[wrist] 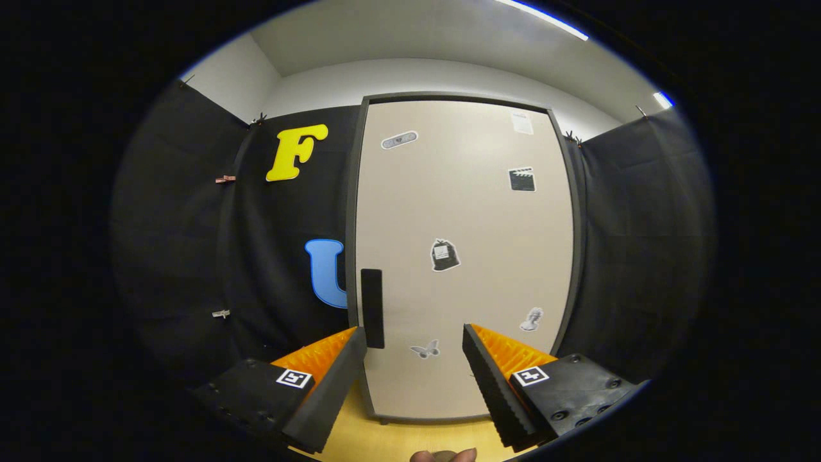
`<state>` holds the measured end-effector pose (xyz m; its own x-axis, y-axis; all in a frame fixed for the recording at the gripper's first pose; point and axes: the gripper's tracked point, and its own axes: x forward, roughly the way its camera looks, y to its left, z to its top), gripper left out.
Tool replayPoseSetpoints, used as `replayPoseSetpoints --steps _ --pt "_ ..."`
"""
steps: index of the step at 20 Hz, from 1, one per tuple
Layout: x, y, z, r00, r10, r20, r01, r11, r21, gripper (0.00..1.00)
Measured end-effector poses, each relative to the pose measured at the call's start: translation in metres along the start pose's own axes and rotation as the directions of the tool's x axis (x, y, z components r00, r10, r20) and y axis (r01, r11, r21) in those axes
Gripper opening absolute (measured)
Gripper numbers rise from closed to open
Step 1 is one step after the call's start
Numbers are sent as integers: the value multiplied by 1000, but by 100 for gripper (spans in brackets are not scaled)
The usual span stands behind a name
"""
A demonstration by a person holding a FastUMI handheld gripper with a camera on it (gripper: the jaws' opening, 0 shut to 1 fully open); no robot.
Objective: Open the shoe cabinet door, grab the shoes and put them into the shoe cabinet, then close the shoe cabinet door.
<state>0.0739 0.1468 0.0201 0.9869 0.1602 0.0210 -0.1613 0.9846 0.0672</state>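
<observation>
The shoe cabinet (465, 256) stands upright straight ahead, a tall beige box in a dark frame. Its door is shut and carries several small stickers. A black vertical handle (372, 308) sits at the door's left edge, just above my left fingertip. My gripper (414, 340) is open, with nothing between its fingers, and points at the lower part of the door, a short way off from it. Part of a shoe or a hand (444, 455) peeks in below, between the fingers; I cannot tell which.
The cabinet rests on a light wooden surface (410, 439) that runs under my fingers. Black cloth walls (256, 256) close in on both sides of the cabinet. A white wall and ceiling with strip lights rise above.
</observation>
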Motion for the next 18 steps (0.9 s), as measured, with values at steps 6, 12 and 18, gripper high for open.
replayPoseSetpoints --steps 6,12,18 --pt "71 26 -25 999 -32 -8 31 999 -29 97" --pt "126 40 -55 998 -30 -61 28 999 -38 98" --pt "139 42 -56 996 -83 -32 81 994 -68 54"
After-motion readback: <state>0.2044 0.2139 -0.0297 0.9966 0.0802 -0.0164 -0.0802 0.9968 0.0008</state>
